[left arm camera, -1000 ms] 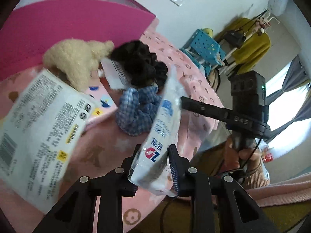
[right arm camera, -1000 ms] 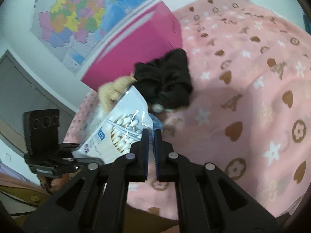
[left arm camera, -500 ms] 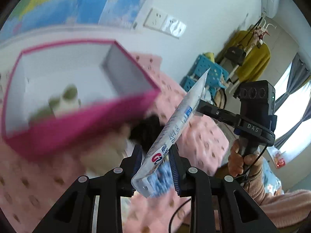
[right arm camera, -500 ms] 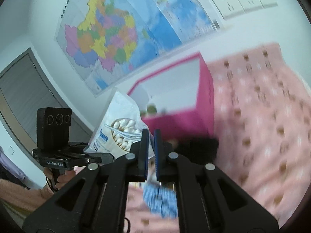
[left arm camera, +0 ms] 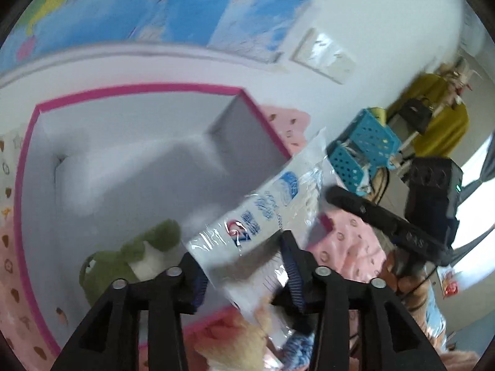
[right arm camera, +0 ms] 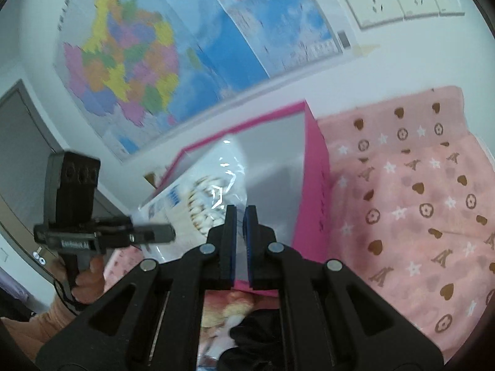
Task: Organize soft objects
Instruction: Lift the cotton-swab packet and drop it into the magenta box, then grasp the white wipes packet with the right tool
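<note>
Left jaws spread around the packet above the box; right jaws pressed nearly together, holding nothing.

Left gripper (left arm camera: 244, 270): wide apart, clear plastic packet of cotton swabs (left arm camera: 263, 225) between the fingers, whether gripped or loose cannot be told; probably parted to drop it. Packet tilted over the near edge of the pink-rimmed, white-lined cardboard box (left arm camera: 27, 167), above the green plush toy (left arm camera: 130, 256) lying inside. Red-and-blue logo and blue Chinese characters on the packet, unreadable. Right gripper (right arm camera: 240, 216): narrow slit only, idling beside the box. Cream plush toy (left arm camera: 244, 349), blue checked cloth (left arm camera: 297, 344) and black fabric (right arm camera: 247, 340) on the pink patterned blanket (right arm camera: 417, 216), not yet boxed. Colourful wall map (right arm camera: 139, 61) behind.
</note>
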Motion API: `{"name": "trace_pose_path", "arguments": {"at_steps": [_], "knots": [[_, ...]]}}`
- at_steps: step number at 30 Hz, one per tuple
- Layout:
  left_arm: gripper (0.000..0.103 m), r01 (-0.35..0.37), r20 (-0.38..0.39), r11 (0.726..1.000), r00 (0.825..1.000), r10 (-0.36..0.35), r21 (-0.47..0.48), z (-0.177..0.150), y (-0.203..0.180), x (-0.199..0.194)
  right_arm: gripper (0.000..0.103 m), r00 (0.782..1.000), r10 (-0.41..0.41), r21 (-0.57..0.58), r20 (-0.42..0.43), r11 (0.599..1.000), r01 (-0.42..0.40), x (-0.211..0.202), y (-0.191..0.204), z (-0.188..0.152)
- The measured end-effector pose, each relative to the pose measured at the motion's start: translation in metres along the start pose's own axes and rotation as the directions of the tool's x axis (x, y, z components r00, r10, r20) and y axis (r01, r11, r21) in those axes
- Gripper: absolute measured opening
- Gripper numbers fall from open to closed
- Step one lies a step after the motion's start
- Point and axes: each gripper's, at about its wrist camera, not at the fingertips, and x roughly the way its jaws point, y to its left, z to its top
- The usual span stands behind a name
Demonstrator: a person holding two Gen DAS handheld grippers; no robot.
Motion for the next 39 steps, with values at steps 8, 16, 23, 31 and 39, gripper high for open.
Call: {"name": "trace_pose_path", "arguments": {"at_steps": [8,16,23,31,39], "knots": [[0.061,-0.105,-0.016,0.994,0.994,0.104,-0.039,-0.004,0.023,0.015,0.022,0.993,-0.115,-0.04,0.006,0.993,0.115,-0.002,0.002,-0.006],[0.062,-0.121,-0.017,0.991,0.992,0.123,0.054,-0.02,0.016,0.016,0.041,0.994,-0.111,-0.097,0.009,0.989,0.112,-0.011,0.024,-0.019],[0.062,-0.123,0.053,0.989,0.991,0.119,0.081,-0.026,0.002,0.003,0.047,0.998,-0.063,-0.106,0.008,0.992,0.063,-0.023,0.033,-0.035],[0.075,-0.18,0.217,0.976,0.965,0.151,0.124,-0.078,-0.013,-0.049,0.057,0.998,0.022,-0.146,-0.059,0.989,-0.031,-0.028,0.049,-0.072],[0.076,-0.213,0.181,0.973,0.964,0.195,0.085,-0.136,-0.002,-0.062,0.058,0.986,0.089,-0.119,-0.14,0.987,-0.106,-0.016,0.058,-0.106]]}}
